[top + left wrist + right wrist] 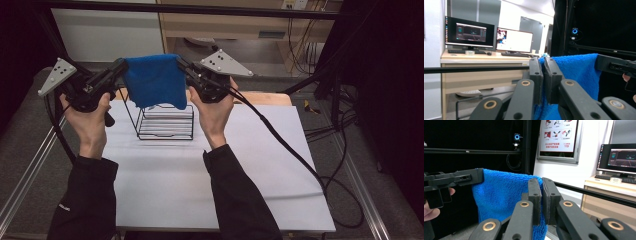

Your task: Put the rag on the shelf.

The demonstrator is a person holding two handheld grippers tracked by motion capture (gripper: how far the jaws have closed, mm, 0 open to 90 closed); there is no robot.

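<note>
Left gripper point(118, 68): jaws pressed together on one top corner of blue cloth point(154, 81) | right gripper point(184, 67): jaws pinching the opposite top corner | cloth: stretched between both grippers, hanging below them in the air | black wire rack point(165, 122): beneath the cloth, on white table point(165, 180).

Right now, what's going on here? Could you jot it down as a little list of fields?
held item: blue cloth, hanging between two grippers
left gripper: jaws closed on one top corner
right gripper: jaws closed on the other top corner
below the cloth: black wire rack
surface: white table
cloth position: lifted, lower edge just over the rack's top
</note>
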